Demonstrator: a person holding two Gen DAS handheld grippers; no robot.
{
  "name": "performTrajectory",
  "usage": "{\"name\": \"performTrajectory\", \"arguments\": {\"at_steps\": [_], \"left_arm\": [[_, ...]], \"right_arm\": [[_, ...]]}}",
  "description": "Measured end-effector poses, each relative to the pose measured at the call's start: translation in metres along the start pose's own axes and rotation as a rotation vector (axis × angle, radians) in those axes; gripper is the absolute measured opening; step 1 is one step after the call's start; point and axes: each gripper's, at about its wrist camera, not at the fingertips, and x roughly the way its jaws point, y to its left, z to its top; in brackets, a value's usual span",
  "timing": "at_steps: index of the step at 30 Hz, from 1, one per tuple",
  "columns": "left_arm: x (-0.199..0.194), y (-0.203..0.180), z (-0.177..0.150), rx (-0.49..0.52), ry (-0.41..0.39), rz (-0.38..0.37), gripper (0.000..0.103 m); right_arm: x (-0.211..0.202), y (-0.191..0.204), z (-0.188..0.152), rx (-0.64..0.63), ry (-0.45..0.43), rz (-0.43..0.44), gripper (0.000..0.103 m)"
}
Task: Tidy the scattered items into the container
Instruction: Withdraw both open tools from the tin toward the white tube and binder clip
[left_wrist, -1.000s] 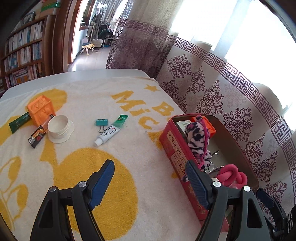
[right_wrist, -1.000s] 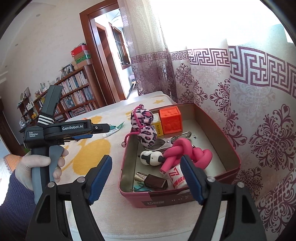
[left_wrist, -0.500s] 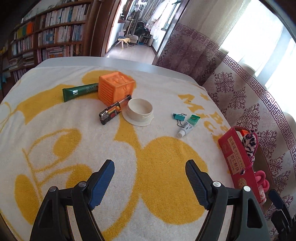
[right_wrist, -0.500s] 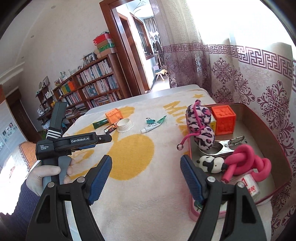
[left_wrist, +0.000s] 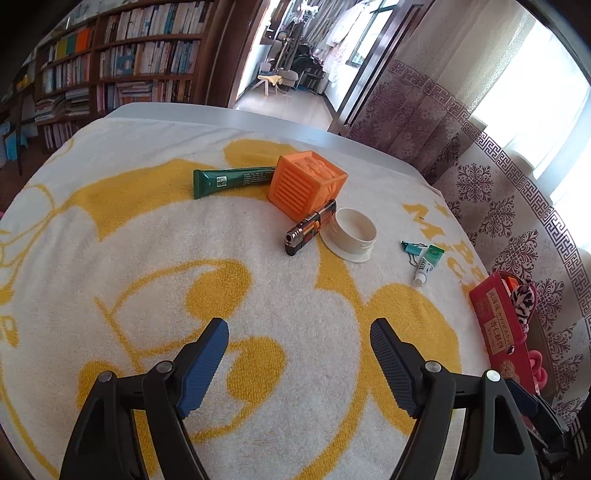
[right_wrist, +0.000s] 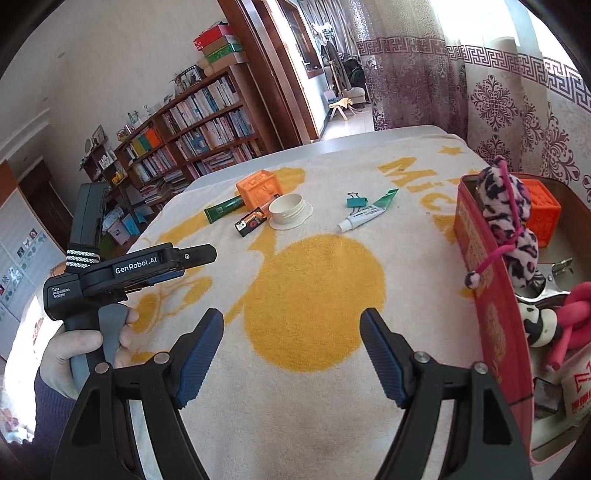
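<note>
On the yellow-and-white towel lie an orange cube (left_wrist: 306, 184), a green tube (left_wrist: 232, 180), a lighter (left_wrist: 310, 233), a white lid (left_wrist: 352, 235), a teal binder clip (left_wrist: 412, 248) and a small white-green tube (left_wrist: 427, 264). The same items also show in the right wrist view: cube (right_wrist: 258, 187), lid (right_wrist: 289, 211), small tube (right_wrist: 367, 215). The red tin (right_wrist: 484, 295) at the right holds a leopard plush (right_wrist: 508, 221), an orange cube (right_wrist: 541, 214) and a pink knot (right_wrist: 576, 317). My left gripper (left_wrist: 299, 354) is open and empty above the towel. My right gripper (right_wrist: 291, 343) is open and empty beside the tin.
The table's far edge (left_wrist: 258, 118) is bare grey. Bookshelves (left_wrist: 110, 74) stand behind it and patterned curtains (left_wrist: 498, 177) hang on the right. The left gripper's body and the hand holding it (right_wrist: 110, 280) sit at the left in the right wrist view.
Both grippers have swung left, away from the tin and toward the scattered items. The tin now sits at the right edge of both views. Both stayed open.
</note>
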Motion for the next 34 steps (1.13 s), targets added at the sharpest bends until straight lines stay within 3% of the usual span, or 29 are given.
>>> {"name": "performTrajectory", "arguments": {"at_steps": [10, 20, 22, 26, 32, 34], "left_arm": [[0.006, 0.021, -0.004, -0.045, 0.021, -0.029, 0.081], [0.007, 0.023, -0.01, -0.054, 0.031, -0.061, 0.081], [0.007, 0.025, -0.01, -0.059, 0.031, -0.069, 0.081], [0.006, 0.027, -0.009, -0.072, 0.032, -0.082, 0.081], [0.007, 0.028, -0.009, -0.076, 0.031, -0.089, 0.081], [0.007, 0.027, -0.009, -0.074, 0.028, -0.088, 0.081]], "right_arm": [[0.051, -0.023, 0.033, 0.123, 0.093, -0.054, 0.08], [0.11, -0.041, 0.078, 0.162, 0.12, -0.233, 0.079], [0.122, -0.043, 0.086, 0.144, 0.124, -0.3, 0.069], [0.138, -0.045, 0.097, 0.105, 0.13, -0.383, 0.061], [0.137, -0.039, 0.09, 0.008, 0.125, -0.449, 0.045], [0.132, -0.038, 0.086, -0.004, 0.124, -0.446, 0.036]]}}
